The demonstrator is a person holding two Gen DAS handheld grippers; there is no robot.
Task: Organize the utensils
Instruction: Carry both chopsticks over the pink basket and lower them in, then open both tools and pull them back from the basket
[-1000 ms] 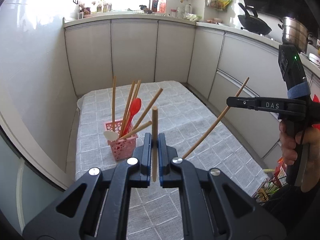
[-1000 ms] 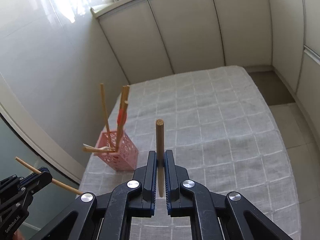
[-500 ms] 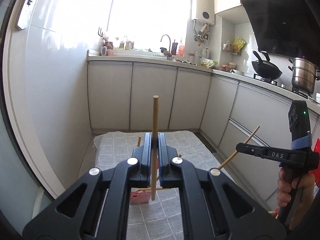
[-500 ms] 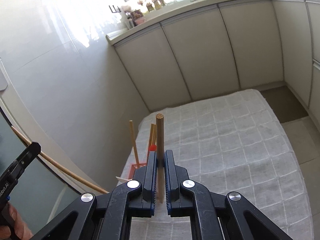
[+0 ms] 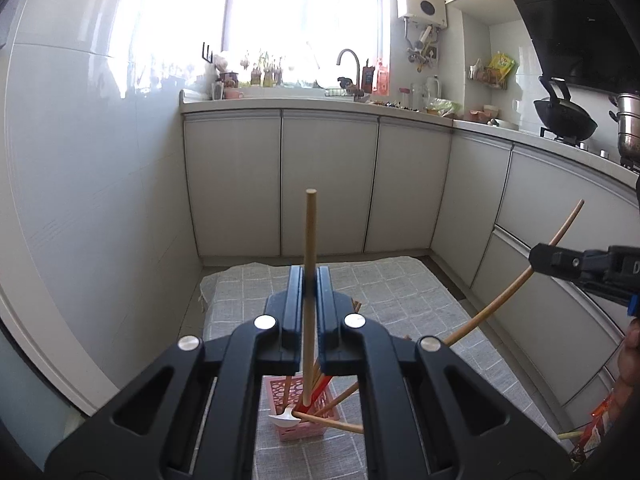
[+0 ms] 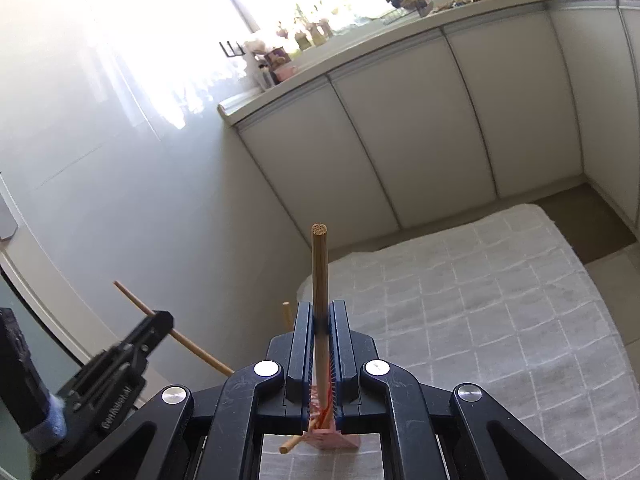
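Observation:
My left gripper [image 5: 309,280] is shut on a wooden chopstick [image 5: 309,232] that stands upright between its pads. Its lower tip hangs just over a pink basket [image 5: 298,432] that holds a red spoon [image 5: 320,390], a white spoon [image 5: 284,420] and several chopsticks. My right gripper [image 6: 322,312] is shut on a second upright chopstick [image 6: 320,272], with the pink basket [image 6: 332,440] showing below its jaws. Each view also catches the other gripper: the right gripper [image 5: 538,256] with its chopstick [image 5: 492,308], and the left gripper [image 6: 162,320] with its chopstick [image 6: 192,346].
The basket stands near the front left of a table under a grey checked cloth [image 5: 400,300]. A white wall [image 5: 100,220] runs along the left. Grey cabinets [image 5: 328,184] lie behind and to the right, with a wok [image 5: 566,116] on the stove. A hand [image 5: 628,360] shows at the right edge.
Both grippers have risen and tipped upward, so more of the kitchen shows. The basket has slid down to beneath the jaws in both views. Both chopsticks stay gripped.

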